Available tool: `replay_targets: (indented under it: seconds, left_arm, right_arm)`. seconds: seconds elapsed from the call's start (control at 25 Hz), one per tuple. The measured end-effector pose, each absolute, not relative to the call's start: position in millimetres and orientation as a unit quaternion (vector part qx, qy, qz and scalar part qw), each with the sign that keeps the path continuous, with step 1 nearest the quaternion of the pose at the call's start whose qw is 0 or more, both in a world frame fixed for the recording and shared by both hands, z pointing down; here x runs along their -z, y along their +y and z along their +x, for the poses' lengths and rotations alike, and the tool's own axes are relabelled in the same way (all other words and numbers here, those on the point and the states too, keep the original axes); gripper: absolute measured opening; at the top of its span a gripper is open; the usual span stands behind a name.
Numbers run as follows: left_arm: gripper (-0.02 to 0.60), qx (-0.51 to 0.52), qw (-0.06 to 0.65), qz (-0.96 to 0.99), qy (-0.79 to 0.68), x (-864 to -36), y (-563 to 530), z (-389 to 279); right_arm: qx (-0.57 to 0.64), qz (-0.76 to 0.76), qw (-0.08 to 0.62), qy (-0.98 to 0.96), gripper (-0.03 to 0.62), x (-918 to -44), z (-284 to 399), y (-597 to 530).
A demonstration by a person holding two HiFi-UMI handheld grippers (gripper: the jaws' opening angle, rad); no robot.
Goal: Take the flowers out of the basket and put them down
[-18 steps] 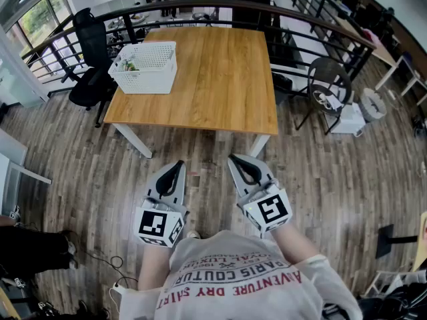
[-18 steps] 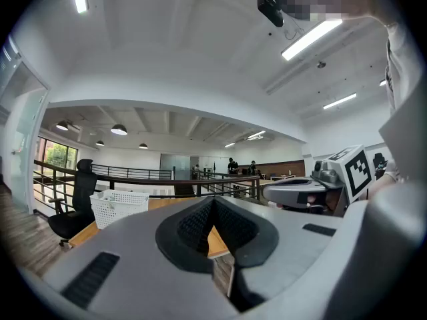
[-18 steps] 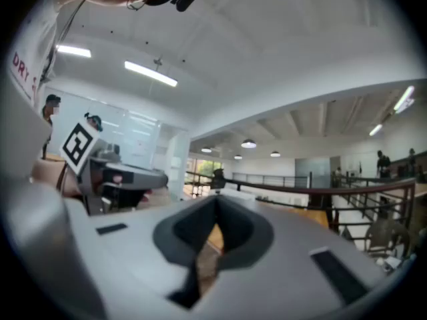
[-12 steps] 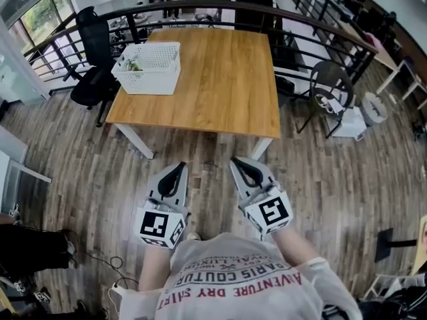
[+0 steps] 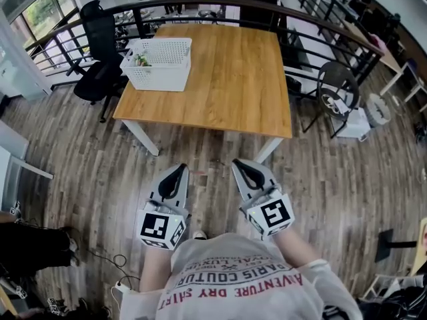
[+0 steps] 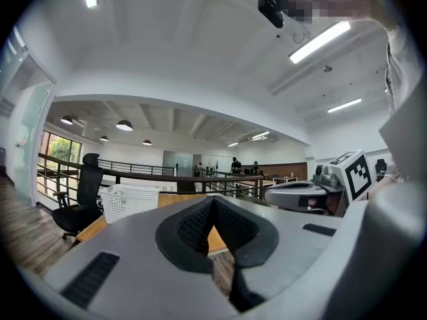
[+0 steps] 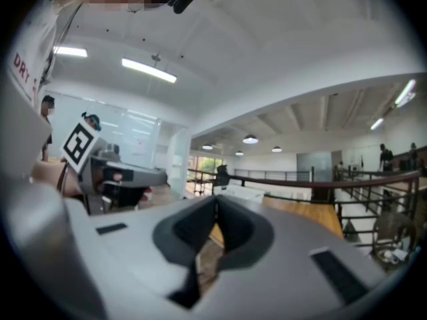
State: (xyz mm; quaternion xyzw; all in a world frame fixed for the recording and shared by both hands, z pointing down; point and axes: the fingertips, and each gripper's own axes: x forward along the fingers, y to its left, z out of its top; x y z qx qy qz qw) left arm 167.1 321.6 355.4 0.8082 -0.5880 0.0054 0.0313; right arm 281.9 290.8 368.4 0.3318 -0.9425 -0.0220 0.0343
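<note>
Held the left gripper (image 5: 179, 169) and the right gripper (image 5: 239, 163) level and side by side, close to the body, above the plank floor (image 5: 87, 179), with both sets of tips aimed at the wooden table (image 5: 227, 79). Found each pair of jaws pressed together at the tips, dark pads meeting, nothing pinched in either; saw only table edge and floor through the small opening below the pads. Spotted the white basket (image 5: 160, 79) well apart from both grippers, ahead and off to the left of the left one, farther still from the right one, standing on the table's far left corner. Made out the flowers (image 5: 140, 60) only as a bit of green inside the basket's left end, too small to tell more, and touched by neither gripper. Noted a strip of bare floor and the near part of the tabletop between the tips and the basket. From the left gripper view, placed the basket to the left of the closed tips and the right gripper off to the right. From the right gripper view, placed the basket just above the closed tips and the left gripper off to the left. Saw a black office chair (image 5: 100, 52) beyond the basket, left of the table.
</note>
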Motion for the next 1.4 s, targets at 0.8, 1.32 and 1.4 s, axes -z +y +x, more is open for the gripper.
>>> replay_targets:
  seconds: [0.8,1.32,1.4]
  left_arm:
    - [0.026,-0.012,0.066,0.743,-0.666,-399,318,-56]
    - [0.026,-0.03,0.06,0.713,-0.698,-394,137,-176]
    - [0.026,-0.012,0.067,0.714,-0.696,-392,105,-189]
  right_arm:
    - [0.003,0.271,0.053,-0.961,0.029,-407,64,246]
    - [0.006,0.232,0.063,-0.971,0.029,-419,-65,48]
    - [0.003,0.231,0.062,-0.971,0.029,-418,-79,17]
